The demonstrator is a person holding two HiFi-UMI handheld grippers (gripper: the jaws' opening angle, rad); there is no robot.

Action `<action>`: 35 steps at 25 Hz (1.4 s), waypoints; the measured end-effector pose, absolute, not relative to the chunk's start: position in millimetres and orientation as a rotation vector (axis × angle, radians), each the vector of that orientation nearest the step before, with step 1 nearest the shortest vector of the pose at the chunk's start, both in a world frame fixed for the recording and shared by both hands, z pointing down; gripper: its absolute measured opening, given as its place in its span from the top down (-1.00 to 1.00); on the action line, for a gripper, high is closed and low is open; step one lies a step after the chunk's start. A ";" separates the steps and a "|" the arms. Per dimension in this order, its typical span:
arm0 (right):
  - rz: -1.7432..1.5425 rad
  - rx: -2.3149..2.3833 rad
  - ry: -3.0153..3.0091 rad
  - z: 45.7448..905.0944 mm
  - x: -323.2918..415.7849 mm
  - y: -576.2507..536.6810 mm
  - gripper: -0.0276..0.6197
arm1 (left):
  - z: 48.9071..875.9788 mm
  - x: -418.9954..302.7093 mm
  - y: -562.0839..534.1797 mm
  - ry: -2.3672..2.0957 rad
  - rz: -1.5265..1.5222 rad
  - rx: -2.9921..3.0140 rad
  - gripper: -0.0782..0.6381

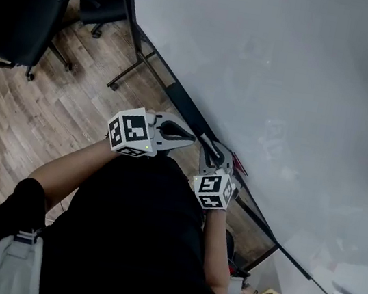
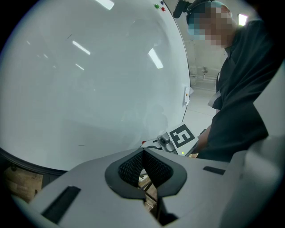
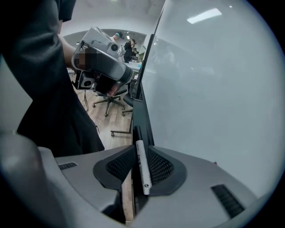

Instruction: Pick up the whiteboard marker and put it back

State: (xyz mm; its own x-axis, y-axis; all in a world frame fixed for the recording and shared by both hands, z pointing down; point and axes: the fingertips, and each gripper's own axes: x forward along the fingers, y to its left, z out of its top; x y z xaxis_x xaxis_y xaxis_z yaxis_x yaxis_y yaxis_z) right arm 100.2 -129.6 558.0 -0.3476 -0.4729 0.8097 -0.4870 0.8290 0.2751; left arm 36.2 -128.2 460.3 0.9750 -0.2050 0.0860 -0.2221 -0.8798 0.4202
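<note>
The whiteboard marker (image 3: 143,171) has a white barrel and a black cap, and my right gripper (image 3: 141,165) is shut on it, cap pointing away along the black tray (image 3: 142,119) under the whiteboard (image 3: 213,89). In the head view my right gripper (image 1: 215,156) is at the tray (image 1: 184,108), low against the whiteboard (image 1: 285,76); the marker itself is hidden there. My left gripper (image 1: 190,137) hovers just left of it, shut with nothing between its pads (image 2: 153,167).
A small red object (image 1: 238,162) lies on the tray beside the right gripper. The board's stand leg (image 1: 128,70) reaches onto the wooden floor. Black office chairs (image 1: 24,20) stand at the far left. The person's body fills the lower middle.
</note>
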 end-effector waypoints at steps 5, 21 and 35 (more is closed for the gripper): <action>0.029 0.698 -1.963 566.0 104.6 -131.6 0.60 | 462.4 35.1 -127.1 -0.317 0.053 2.675 0.75; -0.010 0.700 -1.833 580.4 103.0 -137.6 0.63 | 464.7 30.3 -126.7 -0.326 0.046 2.666 0.75; -0.035 0.695 -1.791 584.6 102.5 -141.6 0.69 | 469.8 29.0 -125.0 -0.317 0.051 2.661 0.75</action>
State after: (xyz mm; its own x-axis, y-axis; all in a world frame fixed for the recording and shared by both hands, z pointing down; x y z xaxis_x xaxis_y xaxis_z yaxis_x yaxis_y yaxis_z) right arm 102.5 -141.6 584.6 -0.1674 -0.4700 0.8666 -0.4355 0.8239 0.3627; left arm 29.0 -125.0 469.8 0.9727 -0.2145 0.0882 -0.2313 -0.8691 0.4372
